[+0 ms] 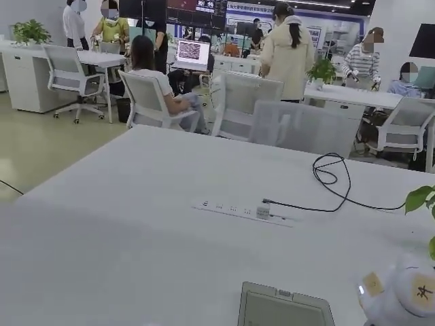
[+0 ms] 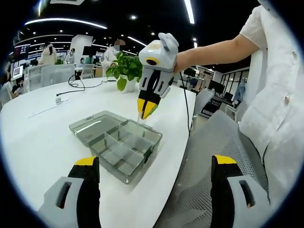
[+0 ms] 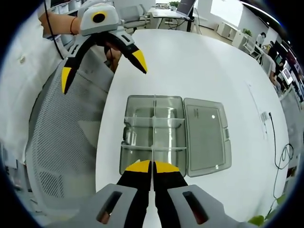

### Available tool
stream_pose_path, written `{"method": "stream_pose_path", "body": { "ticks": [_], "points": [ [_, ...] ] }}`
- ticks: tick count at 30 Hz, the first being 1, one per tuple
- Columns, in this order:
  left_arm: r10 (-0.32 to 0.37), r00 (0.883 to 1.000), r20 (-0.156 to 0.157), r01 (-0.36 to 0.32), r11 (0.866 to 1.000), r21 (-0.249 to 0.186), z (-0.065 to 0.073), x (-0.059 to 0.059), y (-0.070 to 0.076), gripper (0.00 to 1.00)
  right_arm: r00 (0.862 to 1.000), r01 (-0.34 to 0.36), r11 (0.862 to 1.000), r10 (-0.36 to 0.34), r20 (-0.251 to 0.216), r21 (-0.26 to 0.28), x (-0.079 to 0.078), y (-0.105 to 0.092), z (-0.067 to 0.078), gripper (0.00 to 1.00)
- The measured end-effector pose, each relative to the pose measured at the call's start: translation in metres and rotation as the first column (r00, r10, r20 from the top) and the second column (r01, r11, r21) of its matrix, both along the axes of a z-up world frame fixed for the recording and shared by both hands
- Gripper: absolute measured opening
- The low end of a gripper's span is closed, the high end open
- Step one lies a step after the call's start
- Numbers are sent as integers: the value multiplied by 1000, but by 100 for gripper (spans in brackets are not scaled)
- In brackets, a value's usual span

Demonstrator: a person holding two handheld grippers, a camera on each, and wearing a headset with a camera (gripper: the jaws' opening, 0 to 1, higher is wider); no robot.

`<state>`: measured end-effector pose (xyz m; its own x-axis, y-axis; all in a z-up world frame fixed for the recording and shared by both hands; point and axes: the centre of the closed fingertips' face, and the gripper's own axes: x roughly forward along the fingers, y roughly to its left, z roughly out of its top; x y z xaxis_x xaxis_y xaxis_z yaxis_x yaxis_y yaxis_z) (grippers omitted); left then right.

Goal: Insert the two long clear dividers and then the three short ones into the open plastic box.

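Note:
The open grey plastic box (image 3: 124,142) lies near the table's edge, its lid (image 3: 206,135) flat beside it. Clear dividers cross its tray (image 2: 142,129). My right gripper (image 3: 152,166) hangs just above the tray, shut on what looks like a thin short clear divider that stands in the nearest section. From the left gripper view, the right gripper (image 2: 145,113) points down at the tray's far rim. My left gripper (image 2: 154,164) is wide open and holds nothing. It hovers off the table's edge, over the chair (image 3: 61,142). The lid (image 1: 285,305) and a gripper (image 1: 401,292) sit low in the head view.
A grey mesh chair (image 2: 209,142) is pushed up to the table's edge beside the box. A potted plant (image 2: 126,71) stands behind the box. A power strip (image 1: 238,209) and a black cable (image 1: 333,180) lie mid-table. People and chairs fill the room beyond.

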<state>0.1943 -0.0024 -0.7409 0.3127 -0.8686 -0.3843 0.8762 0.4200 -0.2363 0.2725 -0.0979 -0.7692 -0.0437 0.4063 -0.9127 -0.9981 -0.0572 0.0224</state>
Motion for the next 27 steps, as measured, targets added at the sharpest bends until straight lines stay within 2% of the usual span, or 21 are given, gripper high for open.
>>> {"method": "stream_pose_path", "body": {
  "ticks": [8,12,21,27],
  "points": [
    [2,1000,0,-2,1000,-1,0,-1,0,100,1000,-11,1000,11,-3,-25,1,0,-7,3],
    [0,1000,2,0,1000,1,0,-2,0,99,1000,-2,1000,1,-26,-30,2,-1,-15,3],
    [10,1000,3,-10,1000,-5,2,-1,0,98,998,23,1000,-23,-57,-6,1,-2,-20,3],
    [12,1000,3,-12,1000,-8,3,-1,-1,98,999,10,1000,-10,-49,12,0,-1,-22,3]
  ]
}}
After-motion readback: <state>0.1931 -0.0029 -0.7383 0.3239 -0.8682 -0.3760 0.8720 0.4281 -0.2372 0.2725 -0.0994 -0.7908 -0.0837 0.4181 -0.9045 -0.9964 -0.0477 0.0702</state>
